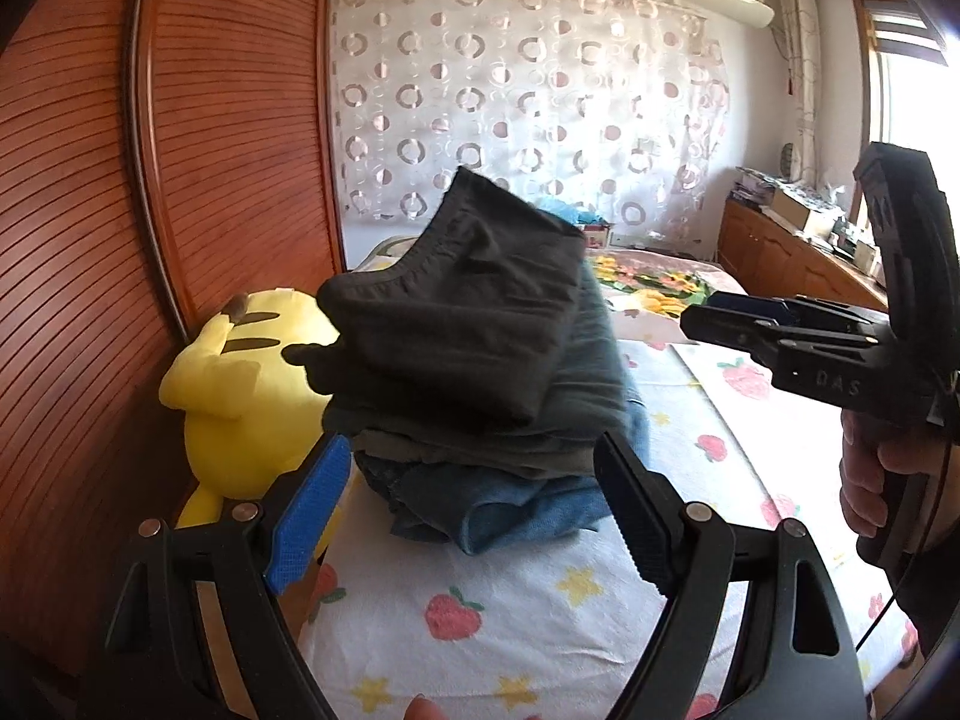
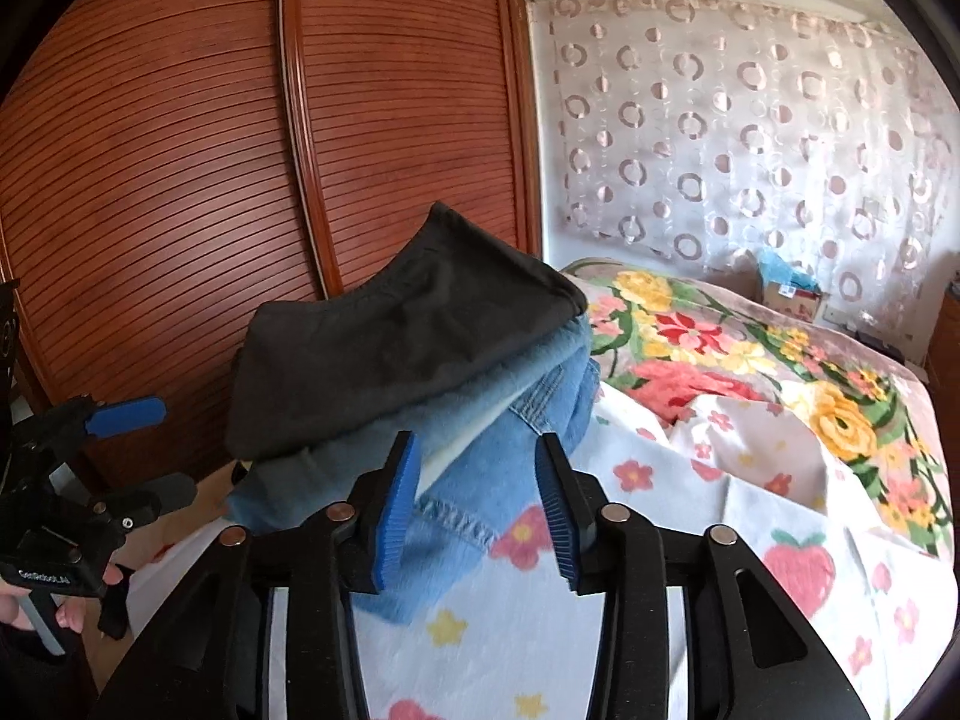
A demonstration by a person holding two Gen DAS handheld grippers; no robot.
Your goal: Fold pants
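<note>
Folded dark pants [image 1: 456, 324] top the clothes stack [image 1: 498, 456] on the strawberry sheet [image 1: 516, 618] — left gripper [image 1: 474, 510] wide open, right gripper [image 2: 474, 516] half-open, both empty, just before the stack's near edge.

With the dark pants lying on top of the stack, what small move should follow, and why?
Probably draw both grippers back from the stack. The dark pants already lie folded on the pile of folded clothes, and both the left gripper and the right gripper are open with nothing pinched.
</note>
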